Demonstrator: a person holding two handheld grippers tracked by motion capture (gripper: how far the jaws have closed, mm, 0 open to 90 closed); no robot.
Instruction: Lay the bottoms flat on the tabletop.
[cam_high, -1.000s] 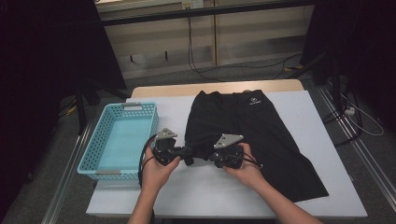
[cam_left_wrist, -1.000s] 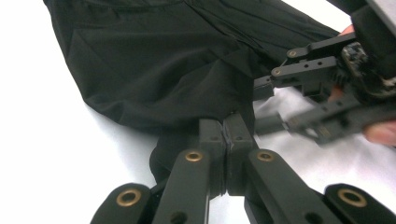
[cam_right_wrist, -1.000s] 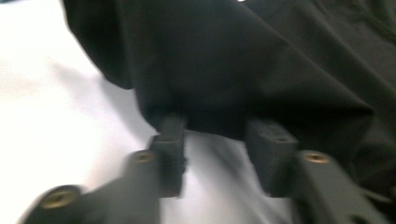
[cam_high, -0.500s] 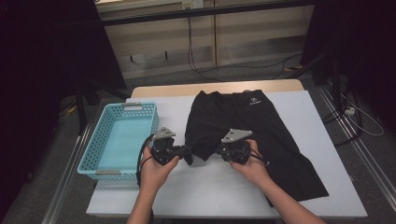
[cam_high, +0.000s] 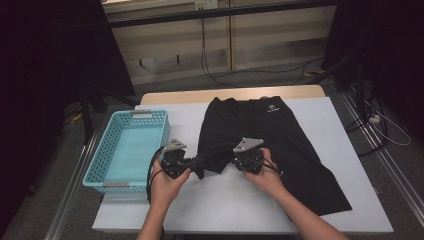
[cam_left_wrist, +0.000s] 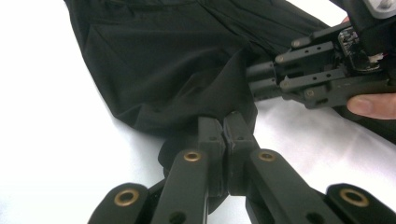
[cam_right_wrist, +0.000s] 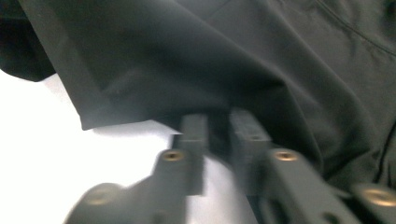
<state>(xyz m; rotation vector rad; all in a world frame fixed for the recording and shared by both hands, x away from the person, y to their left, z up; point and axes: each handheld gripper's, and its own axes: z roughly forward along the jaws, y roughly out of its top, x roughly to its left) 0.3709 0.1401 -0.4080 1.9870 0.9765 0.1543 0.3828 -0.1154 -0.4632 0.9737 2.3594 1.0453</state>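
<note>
A pair of black shorts (cam_high: 265, 135) lies flat on the white table (cam_high: 225, 210), waistband at the far side. At the near left leg hem, my left gripper (cam_high: 201, 162) is shut on the fabric edge; its jaws (cam_left_wrist: 226, 128) press together with the black shorts (cam_left_wrist: 177, 70) bunched ahead of them. My right gripper (cam_high: 227, 152) comes in from the right and points left at the same hem. In the blurred right gripper view its jaws (cam_right_wrist: 219, 123) stand a narrow gap apart with the black shorts (cam_right_wrist: 210, 56) draped over the tips. The right gripper (cam_left_wrist: 254, 79) reaches into the cloth.
A light blue plastic basket (cam_high: 165, 135) with nothing in it stands at the table's left, close to my left hand. Bare white tabletop lies in front of the shorts. Behind the table are dark stands and cables on the floor (cam_high: 220, 70).
My right gripper has shifted a little away from me and sideways along the hem. The hem between the two grippers now looks lifted. My left gripper has stayed put.
</note>
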